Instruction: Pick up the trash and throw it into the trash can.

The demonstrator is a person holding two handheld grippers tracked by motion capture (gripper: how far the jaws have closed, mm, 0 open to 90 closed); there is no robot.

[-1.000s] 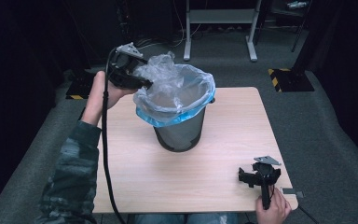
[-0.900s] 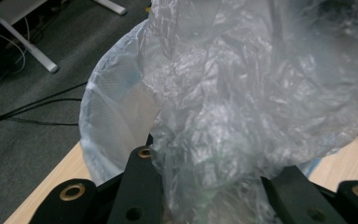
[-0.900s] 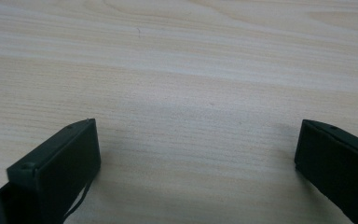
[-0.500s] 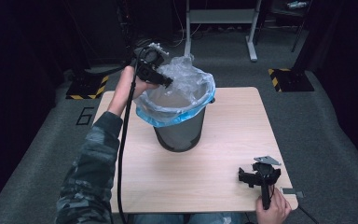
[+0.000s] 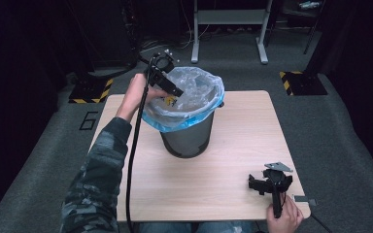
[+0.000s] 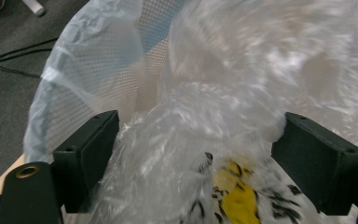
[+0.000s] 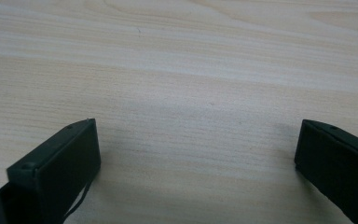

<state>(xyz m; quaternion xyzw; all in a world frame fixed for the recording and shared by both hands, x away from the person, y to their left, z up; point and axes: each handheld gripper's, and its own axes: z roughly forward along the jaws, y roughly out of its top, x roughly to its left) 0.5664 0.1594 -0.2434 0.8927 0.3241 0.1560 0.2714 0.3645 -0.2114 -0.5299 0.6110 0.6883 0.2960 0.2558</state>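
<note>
Left gripper (image 5: 174,92) over the black mesh bin (image 5: 188,138) with clear plastic liner (image 6: 223,93): jaws just opened wide, gripping nothing. Right gripper (image 5: 267,182) on the wooden bench (image 5: 238,145): jaws wide, empty.

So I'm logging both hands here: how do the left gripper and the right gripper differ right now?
The left gripper is raised at the bin liner, while the right gripper sits low on the table. The left gripper's jaws have just been opening, with clear plastic between them; the right gripper's jaws frame only bare wood. Both stand open with nothing gripped.
</note>
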